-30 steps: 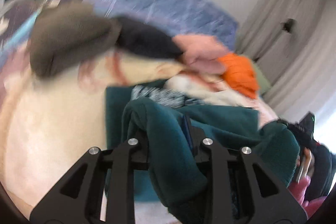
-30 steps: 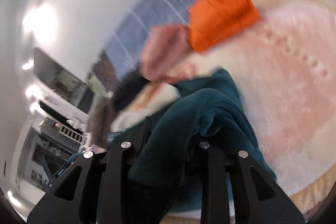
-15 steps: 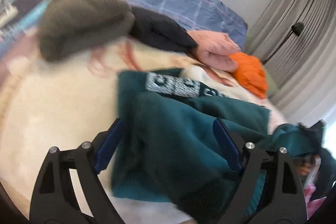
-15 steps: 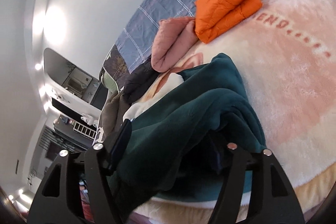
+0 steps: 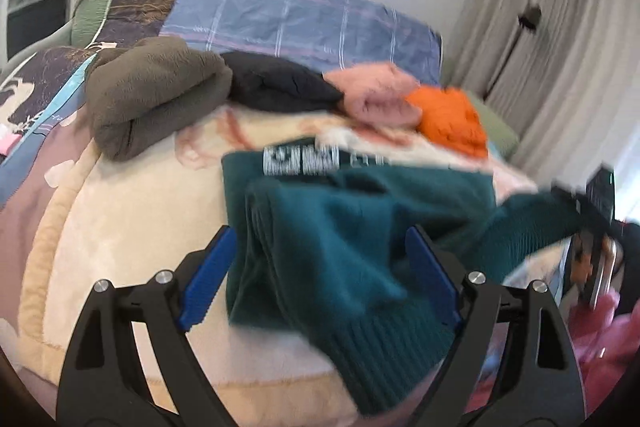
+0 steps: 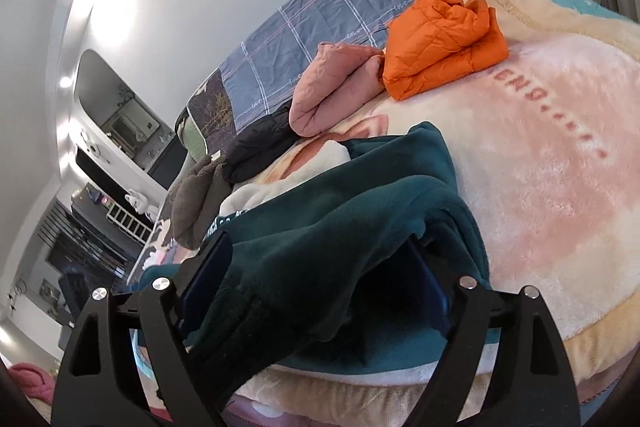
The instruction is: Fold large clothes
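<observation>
A dark teal sweater (image 5: pixel 340 227) with a white printed label lies bunched on the cream and pink blanket (image 5: pixel 120 207). My left gripper (image 5: pixel 318 239) stands open, its blue pads either side of a teal fold without pressing it. One sleeve stretches toward the right edge of the left wrist view, blurred. In the right wrist view the same sweater (image 6: pixel 360 195) drapes between the fingers of my right gripper (image 6: pixel 320 243). Its jaws are opening, and the cloth hangs loose between them, hiding the inner pads in part.
Folded clothes sit in a row at the far side of the bed: brown fleece (image 5: pixel 152 99), a black piece (image 5: pixel 280 87), a pink jacket (image 6: pixel 332 87), an orange puffer jacket (image 6: pixel 440 39). A blue plaid quilt (image 5: pixel 300 15) lies behind them. Curtains (image 5: pixel 560 27) hang at right.
Both grippers were shut on teal folds a second ago and now stand wide. The sweater has dropped onto the blanket. The left gripper has shifted sideways, and the view has settled.
</observation>
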A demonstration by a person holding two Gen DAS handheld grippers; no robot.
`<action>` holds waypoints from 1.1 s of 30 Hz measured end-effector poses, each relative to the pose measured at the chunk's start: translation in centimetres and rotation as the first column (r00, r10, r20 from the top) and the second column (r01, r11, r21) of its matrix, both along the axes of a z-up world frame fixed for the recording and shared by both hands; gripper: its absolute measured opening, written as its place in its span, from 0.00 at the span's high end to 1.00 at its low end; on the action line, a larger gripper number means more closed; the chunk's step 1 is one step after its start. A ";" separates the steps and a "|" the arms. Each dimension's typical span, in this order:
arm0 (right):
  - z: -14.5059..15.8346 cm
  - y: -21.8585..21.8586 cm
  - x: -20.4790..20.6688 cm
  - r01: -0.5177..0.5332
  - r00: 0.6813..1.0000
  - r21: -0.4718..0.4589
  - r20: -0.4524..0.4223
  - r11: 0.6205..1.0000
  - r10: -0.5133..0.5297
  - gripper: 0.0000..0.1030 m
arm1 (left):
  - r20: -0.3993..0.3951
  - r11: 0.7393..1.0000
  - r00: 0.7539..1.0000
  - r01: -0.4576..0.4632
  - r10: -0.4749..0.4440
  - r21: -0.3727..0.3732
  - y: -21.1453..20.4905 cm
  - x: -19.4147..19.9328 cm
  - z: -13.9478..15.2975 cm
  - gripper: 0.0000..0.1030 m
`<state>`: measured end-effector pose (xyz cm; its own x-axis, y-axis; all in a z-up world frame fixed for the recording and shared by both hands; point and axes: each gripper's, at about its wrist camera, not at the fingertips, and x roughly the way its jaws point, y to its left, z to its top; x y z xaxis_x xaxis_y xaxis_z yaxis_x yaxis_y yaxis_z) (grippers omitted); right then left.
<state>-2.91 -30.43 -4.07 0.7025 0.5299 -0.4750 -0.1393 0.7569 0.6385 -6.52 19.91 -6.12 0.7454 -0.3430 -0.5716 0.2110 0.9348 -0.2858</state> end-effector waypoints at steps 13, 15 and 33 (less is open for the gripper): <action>-1.3 0.2 2.1 0.012 0.999 -0.001 -0.036 1.000 -0.012 0.18 | -0.182 0.970 0.957 0.203 -0.225 -0.131 -1.7 -1.3 -6.7 0.15; -1.4 0.2 2.1 0.013 0.999 -0.006 -0.042 1.000 -0.013 0.18 | -0.166 0.956 0.949 0.239 -0.267 -0.168 -2.6 -0.5 -6.8 0.42; -0.1 -5.6 5.2 0.259 0.959 -0.009 -0.118 0.966 -0.258 0.15 | 0.043 0.961 0.982 -0.170 0.184 -0.219 2.9 10.0 -1.5 0.41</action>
<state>2.33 -36.02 -4.14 0.7554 0.3407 -0.5597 0.1371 0.7531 0.6434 3.45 22.81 -7.59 0.8370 -0.3114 -0.4501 0.0715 0.8775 -0.4742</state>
